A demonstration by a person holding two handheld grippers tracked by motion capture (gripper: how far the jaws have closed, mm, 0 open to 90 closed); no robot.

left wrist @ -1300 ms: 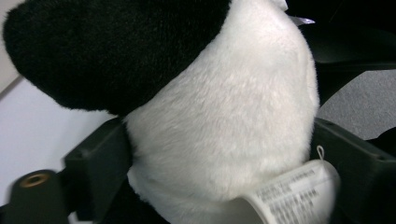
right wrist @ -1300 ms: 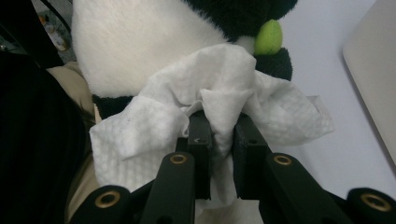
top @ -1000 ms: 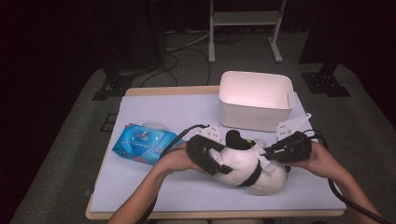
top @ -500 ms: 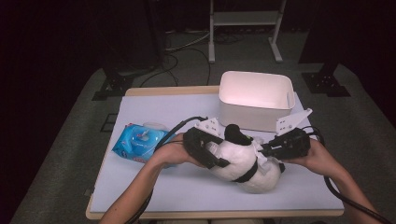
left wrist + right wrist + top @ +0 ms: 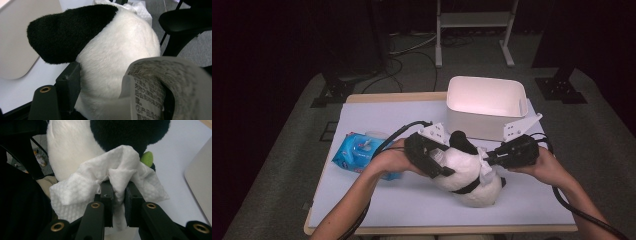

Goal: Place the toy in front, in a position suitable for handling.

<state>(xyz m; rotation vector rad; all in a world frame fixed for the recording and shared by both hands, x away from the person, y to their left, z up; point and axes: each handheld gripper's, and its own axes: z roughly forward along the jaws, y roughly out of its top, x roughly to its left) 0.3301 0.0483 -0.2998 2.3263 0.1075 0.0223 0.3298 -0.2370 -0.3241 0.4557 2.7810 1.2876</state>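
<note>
Plush panda [image 5: 469,175]: lifted at one end between both claws, its lower end on the pale surface [image 5: 377,200], near the front edge and in front of the white bin [image 5: 487,102].
Left claw [image 5: 439,162]: clasped around the panda's white body from the left — jaws wide, having just been closing on it; in the left gripper view one pad lies against the fur and a printed label [image 5: 160,85] curls over the other.
Right claw [image 5: 117,192]: nearly closed, pinching a white wipe [image 5: 110,182] against the panda's black-and-white fur.
Green tag [image 5: 147,158]: peeks out beside the wipe — possibly part of the toy.
Blue wipes packet [image 5: 359,152]: on the surface, beside the left forearm.
</note>
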